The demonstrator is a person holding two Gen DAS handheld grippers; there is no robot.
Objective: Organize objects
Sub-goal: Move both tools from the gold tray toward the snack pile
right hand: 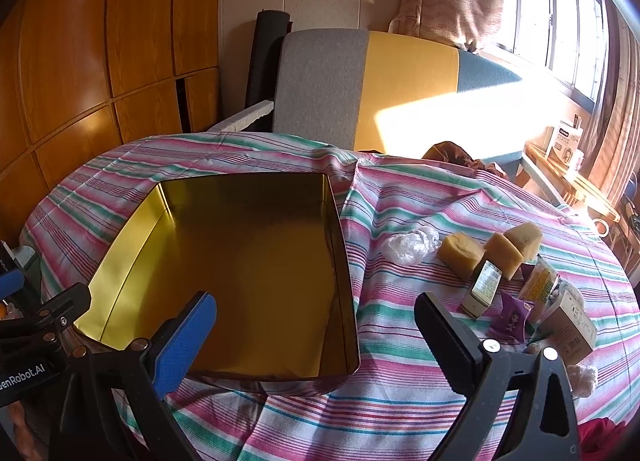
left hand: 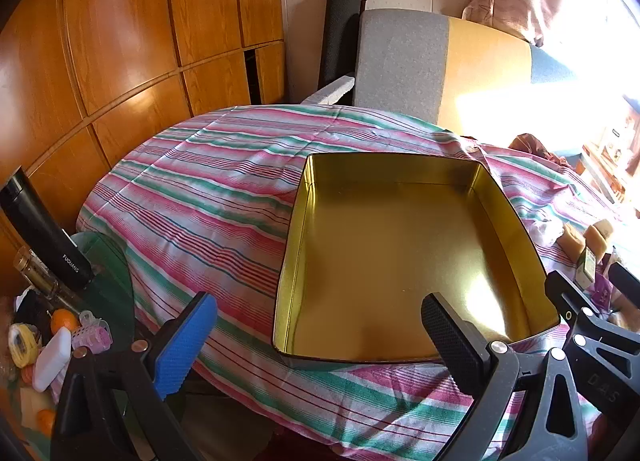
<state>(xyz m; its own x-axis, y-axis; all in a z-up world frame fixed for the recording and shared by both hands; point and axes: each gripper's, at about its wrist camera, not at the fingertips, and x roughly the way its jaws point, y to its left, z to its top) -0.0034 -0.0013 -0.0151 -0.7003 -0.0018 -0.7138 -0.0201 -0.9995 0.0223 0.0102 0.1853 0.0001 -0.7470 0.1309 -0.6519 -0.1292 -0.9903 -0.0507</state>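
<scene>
Left gripper (left hand: 320,345), seen from its own wrist camera: jaws spread wide and released, one blue pad at left and one black pad at right, nothing between them. It hangs over the near edge of the table, angled downward, with its black pad over the near right part of the gold tin (left hand: 516,229). The right gripper (right hand: 316,341), in its own view, is likewise released and empty, its blue pad over the tin's near right corner and its black pad over bare striped cloth (right hand: 400,401).

The tin is a shallow rectangular tray with a gold interior, lying open and empty on the pink, green and white striped cloth, slightly left of the table's centre in the right wrist view.

To the right of the tin, well apart from it, lies a cluster of small items: a crumpled clear plastic wrap (right hand: 408,245), three yellow cake-like blocks (right hand: 460,253), a small upright carton (right hand: 482,289), a purple packet (right hand: 512,317) and a tan box (right hand: 572,325).

At the far left in the left wrist view, off the cloth, stand a black flask (left hand: 44,237) and a jumble of small objects including an orange (left hand: 63,320). Beyond the table's far edge stands a grey and yellow upholstered seat (right hand: 320,85), before a wooden panelled wall (left hand: 120,41).
</scene>
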